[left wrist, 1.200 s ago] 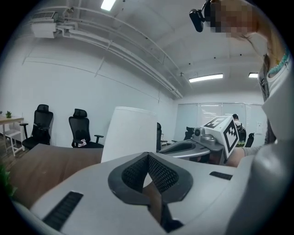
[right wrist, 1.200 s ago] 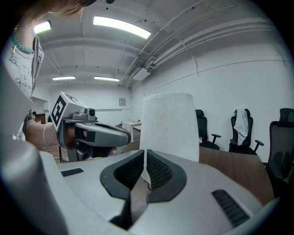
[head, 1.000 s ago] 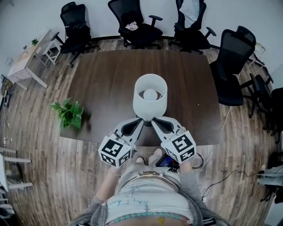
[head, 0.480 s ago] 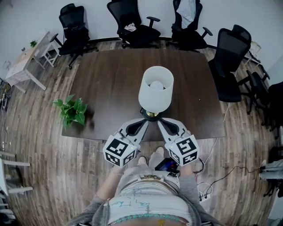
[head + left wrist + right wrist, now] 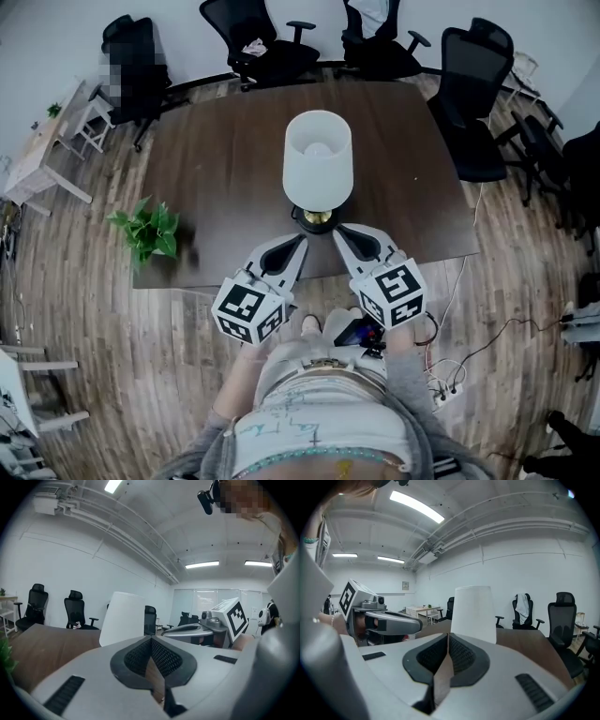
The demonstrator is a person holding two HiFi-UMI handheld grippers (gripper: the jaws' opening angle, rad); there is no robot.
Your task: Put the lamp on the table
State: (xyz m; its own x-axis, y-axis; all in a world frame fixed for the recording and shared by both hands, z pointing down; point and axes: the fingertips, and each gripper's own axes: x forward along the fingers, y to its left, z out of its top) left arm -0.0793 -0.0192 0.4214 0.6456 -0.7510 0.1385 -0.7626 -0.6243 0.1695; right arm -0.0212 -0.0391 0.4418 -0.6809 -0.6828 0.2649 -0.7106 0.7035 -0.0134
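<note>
Lamp upright on the surface near its front edge, just ahead of the left gripper and right gripper. They flank its base about equally, jaws closed on nothing.

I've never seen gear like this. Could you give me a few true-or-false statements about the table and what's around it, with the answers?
1. The lamp, with its white shade, is upright. True.
2. The green plant is at the table's right edge. False: the plant is at the left edge of the table.
3. Both grippers hold their fingers wide apart. False: the left gripper and the right gripper are both shut, with nothing between their fingers.
4. Black office chairs stand along the table's far side. True.
5. The lamp is nearer the person's side of the table than the far side. True.
</note>
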